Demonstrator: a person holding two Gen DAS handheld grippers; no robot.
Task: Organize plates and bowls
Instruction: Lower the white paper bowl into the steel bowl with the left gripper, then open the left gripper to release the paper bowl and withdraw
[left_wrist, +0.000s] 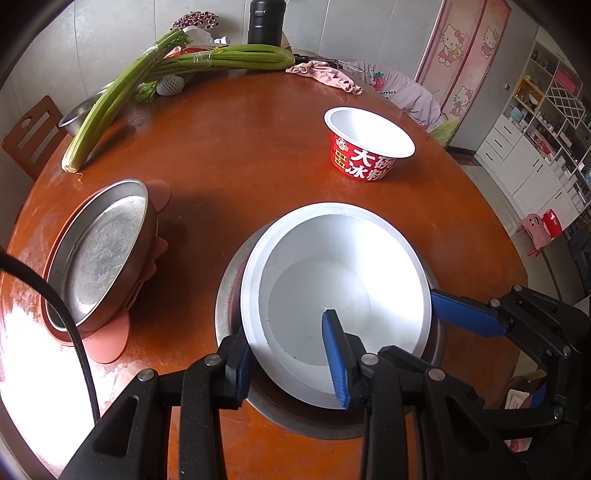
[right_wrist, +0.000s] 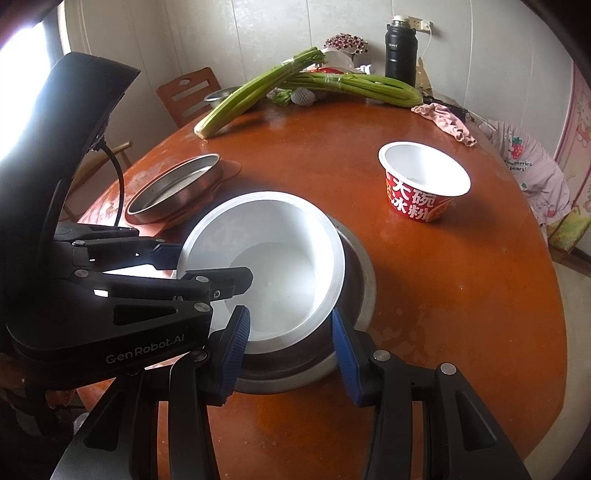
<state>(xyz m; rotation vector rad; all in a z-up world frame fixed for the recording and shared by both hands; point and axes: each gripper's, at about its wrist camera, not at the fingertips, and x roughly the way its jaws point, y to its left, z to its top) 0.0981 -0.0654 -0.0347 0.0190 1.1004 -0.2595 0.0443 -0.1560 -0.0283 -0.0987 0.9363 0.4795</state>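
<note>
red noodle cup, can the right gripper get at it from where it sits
Probably yes. The table between the right gripper and the red noodle cup is bare and nothing stands over the cup. But the gripper is shut on the white bowl, so it must let go first.

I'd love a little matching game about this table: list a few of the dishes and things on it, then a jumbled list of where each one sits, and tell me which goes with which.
Things:
1. white bowl
2. red printed bowl
3. metal pan
4. celery

Places:
A. on the pink mat
B. at the far edge of the table, by the black flask
C. nested in a steel bowl, a claw on its rim at each side
D. alone on bare tabletop, away from the other dishes

Pairs: 1-C, 2-D, 3-A, 4-B
</note>
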